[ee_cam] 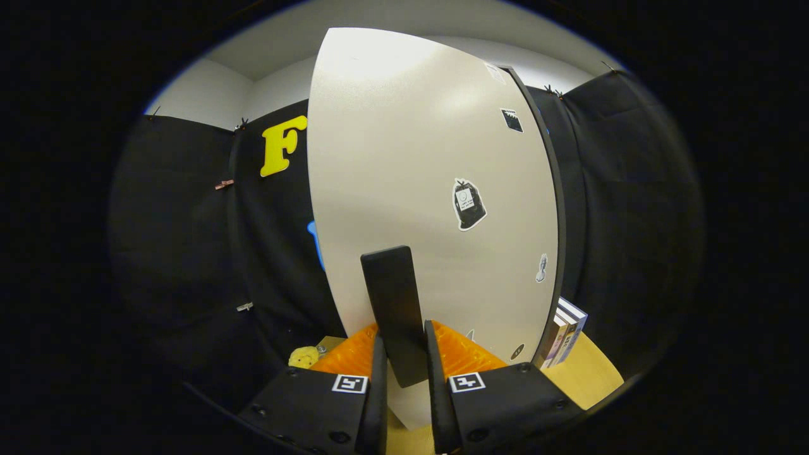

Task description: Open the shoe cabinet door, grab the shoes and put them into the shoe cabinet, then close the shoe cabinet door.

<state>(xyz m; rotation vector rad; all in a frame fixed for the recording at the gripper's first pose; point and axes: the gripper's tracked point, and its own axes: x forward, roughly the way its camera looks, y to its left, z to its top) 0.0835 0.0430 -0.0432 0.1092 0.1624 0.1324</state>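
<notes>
Black cloth walls; white ceiling; wooden tabletop; books upright.

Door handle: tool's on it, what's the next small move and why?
Probably pull back along the door's swing. The tool sits with its fingers on both sides of the black handle, apparently pressing it, and the white door fills the space ahead, so the grip looks set. I can't tell how far the door stands open.

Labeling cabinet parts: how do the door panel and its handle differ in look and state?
The door panel is pale, broad and carries stickers; the handle is dark, narrow and plain. The gripper has its fingers pressing both sides of the handle; the panel stands ungripped beyond them. Both stand upright.
</notes>
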